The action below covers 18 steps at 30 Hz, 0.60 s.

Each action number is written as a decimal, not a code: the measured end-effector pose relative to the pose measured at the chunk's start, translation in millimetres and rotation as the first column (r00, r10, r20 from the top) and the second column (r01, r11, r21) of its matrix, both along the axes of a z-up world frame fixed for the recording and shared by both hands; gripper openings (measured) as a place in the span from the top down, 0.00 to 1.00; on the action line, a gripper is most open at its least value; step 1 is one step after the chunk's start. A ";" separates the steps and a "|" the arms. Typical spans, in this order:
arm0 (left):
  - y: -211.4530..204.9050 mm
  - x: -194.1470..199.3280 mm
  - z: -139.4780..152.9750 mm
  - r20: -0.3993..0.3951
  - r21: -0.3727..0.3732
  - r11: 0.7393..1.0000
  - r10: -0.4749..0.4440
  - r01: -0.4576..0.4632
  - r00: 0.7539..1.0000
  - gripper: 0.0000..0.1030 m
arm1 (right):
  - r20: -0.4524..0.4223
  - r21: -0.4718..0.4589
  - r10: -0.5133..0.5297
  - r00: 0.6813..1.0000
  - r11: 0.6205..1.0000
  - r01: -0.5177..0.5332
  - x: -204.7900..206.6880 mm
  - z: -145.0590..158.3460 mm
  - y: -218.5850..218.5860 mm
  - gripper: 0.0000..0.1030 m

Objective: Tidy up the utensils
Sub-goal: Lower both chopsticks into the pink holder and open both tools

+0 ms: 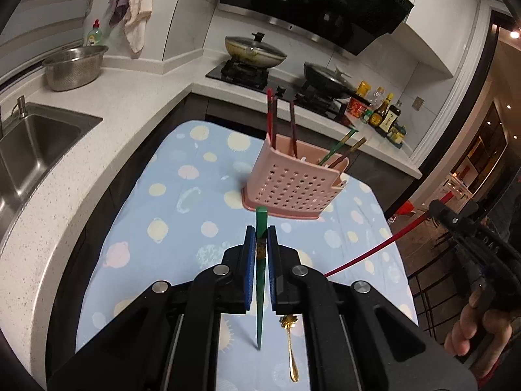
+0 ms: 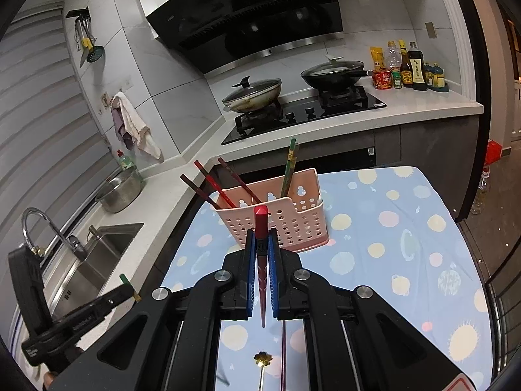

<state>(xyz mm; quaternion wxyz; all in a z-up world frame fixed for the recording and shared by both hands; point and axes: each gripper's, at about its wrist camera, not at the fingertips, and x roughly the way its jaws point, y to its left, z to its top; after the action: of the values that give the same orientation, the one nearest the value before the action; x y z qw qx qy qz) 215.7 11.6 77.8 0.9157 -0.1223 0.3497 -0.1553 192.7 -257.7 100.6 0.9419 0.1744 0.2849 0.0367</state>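
A pink perforated utensil basket (image 1: 293, 182) (image 2: 286, 224) stands on the blue patterned tablecloth (image 1: 182, 202) (image 2: 390, 247). It holds red and brown chopsticks (image 1: 272, 120) (image 2: 211, 185) on one side and green ones (image 1: 338, 146) (image 2: 289, 166) on the other. My left gripper (image 1: 261, 238) is shut on a green chopstick (image 1: 261, 280), held above the cloth before the basket. My right gripper (image 2: 261, 242) is shut on a red chopstick (image 2: 261, 228); it also shows in the left wrist view (image 1: 384, 241). A gold spoon (image 1: 291, 348) (image 2: 261, 368) lies on the cloth near me.
A steel sink (image 1: 29, 153) and a metal bowl (image 1: 73, 66) are on the counter at the left. A hob with two lidded pans (image 2: 254, 94) is behind the table. Sauce bottles (image 2: 407, 68) stand at the right. Another dark red chopstick (image 2: 284, 352) lies by the spoon.
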 end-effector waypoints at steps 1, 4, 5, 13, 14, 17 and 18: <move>-1.5 0.3 8.3 0.023 0.001 1.000 -0.005 0.005 1.000 0.93 | 0.004 0.001 0.002 1.000 1.000 -0.002 0.7 1.9 0.4 0.92; -7.1 5.3 34.1 0.088 0.002 1.000 -0.022 0.022 0.996 0.93 | 0.022 -0.004 0.011 1.000 1.000 -0.011 4.4 9.5 1.1 0.92; -8.9 8.2 42.8 0.108 0.000 1.000 -0.026 0.026 0.994 0.93 | 0.031 -0.006 0.015 0.999 1.000 -0.015 6.9 13.3 1.1 0.92; -33.8 43.3 111.7 0.278 0.011 0.998 -0.059 0.058 0.959 0.93 | 0.091 -0.011 0.029 0.995 1.000 -0.028 48.6 46.0 -7.3 0.92; -38.0 49.9 119.4 0.296 0.018 0.998 -0.062 0.060 0.953 0.93 | 0.099 -0.011 0.029 0.995 1.000 -0.028 55.9 50.5 -8.9 0.92; -48.3 68.3 137.4 0.333 0.024 0.998 -0.071 0.066 0.940 0.93 | 0.133 -0.009 0.023 0.991 1.000 -0.022 74.8 63.7 -12.6 0.92; -52.1 74.7 143.0 0.346 0.028 0.997 -0.072 0.067 0.935 0.93 | 0.145 -0.013 0.021 0.989 1.000 -0.019 80.8 67.8 -13.2 0.92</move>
<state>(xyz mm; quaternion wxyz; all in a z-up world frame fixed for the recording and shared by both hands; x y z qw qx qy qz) 290.5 -40.5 220.8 0.9579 -0.0735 0.1881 -0.2040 273.6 -270.9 168.3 0.9606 0.1631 0.2177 0.0570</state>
